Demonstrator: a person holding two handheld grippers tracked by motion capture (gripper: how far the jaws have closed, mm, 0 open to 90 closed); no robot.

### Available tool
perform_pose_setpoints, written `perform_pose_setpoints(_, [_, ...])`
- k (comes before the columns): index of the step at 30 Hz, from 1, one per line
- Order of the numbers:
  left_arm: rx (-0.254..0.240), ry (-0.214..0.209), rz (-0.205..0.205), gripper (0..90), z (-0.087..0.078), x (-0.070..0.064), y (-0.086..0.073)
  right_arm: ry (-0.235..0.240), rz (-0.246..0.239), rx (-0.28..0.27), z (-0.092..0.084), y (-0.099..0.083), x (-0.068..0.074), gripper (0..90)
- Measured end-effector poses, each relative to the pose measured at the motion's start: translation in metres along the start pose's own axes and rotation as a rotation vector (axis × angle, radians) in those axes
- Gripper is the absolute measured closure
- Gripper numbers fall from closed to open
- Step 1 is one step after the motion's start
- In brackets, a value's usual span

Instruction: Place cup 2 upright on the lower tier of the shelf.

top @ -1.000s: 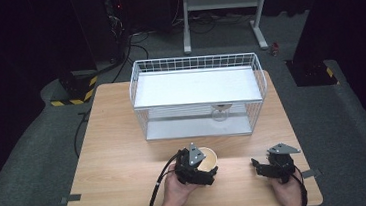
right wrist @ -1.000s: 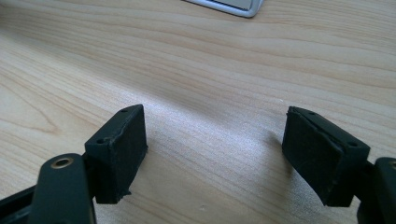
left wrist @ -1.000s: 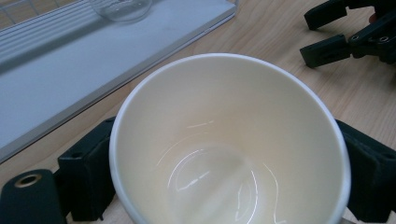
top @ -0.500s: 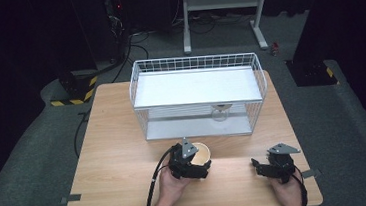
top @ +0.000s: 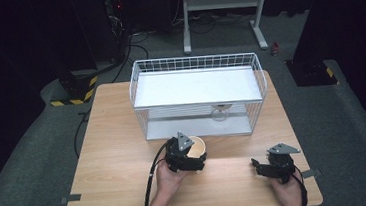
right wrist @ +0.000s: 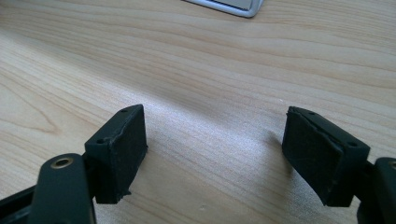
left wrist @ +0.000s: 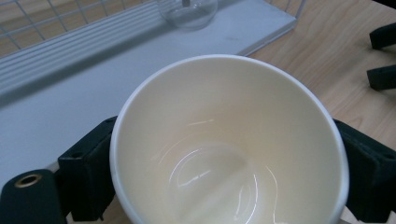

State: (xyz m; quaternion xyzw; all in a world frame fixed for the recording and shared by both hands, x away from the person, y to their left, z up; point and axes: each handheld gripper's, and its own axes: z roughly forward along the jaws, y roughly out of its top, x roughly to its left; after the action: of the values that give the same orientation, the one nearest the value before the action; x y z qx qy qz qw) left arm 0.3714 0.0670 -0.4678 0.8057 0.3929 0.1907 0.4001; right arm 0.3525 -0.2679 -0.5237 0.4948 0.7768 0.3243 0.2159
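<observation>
Left tool (top: pixel 192 158) grips the cream cup (left wrist: pixel 229 144), tilted toward the wire rack (top: pixel 195 62).

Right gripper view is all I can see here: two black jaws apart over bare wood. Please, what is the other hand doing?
Observer: The left gripper is shut on a cream cup, one jaw on each side.
Operator: Is there something inside the cup?
Observer: No, the left gripper view shows it empty and glossy.
Operator: What stands near it?
Observer: A white wire basket, just beyond the cup, with a small clear glass on its lower shelf.
</observation>
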Motion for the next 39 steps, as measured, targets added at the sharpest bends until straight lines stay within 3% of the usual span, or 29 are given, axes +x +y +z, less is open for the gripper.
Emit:
perform_pose_setpoints(12, [-0.001,0.043,-0.032,10.0,0.003,0.013,0.008,0.000,0.000,0.000,0.000,0.000,0.000,21.8])
perform_pose_setpoints(16, [-0.014,0.041,-0.093,10.0,0.004,0.021,0.009,0.000,0.000,0.000,0.000,0.000,0.000,21.8])
perform_pose_setpoints(21, [-0.026,0.062,-0.136,10.1,0.005,0.030,0.010,0.000,0.000,0.000,0.000,0.000,0.000,21.8])
perform_pose_setpoints(26, [-0.023,0.092,-0.129,10.0,0.005,0.035,0.016,0.000,0.001,0.001,0.000,0.000,0.000,21.8])
perform_pose_setpoints(30, [-0.038,0.107,-0.154,10.0,0.006,0.041,0.021,0.000,0.000,0.000,0.000,0.000,0.000,21.8])
perform_pose_setpoints(39, [-0.032,0.143,-0.164,10.1,0.015,0.049,0.027,0.000,0.000,0.000,0.000,0.000,0.000,21.8])
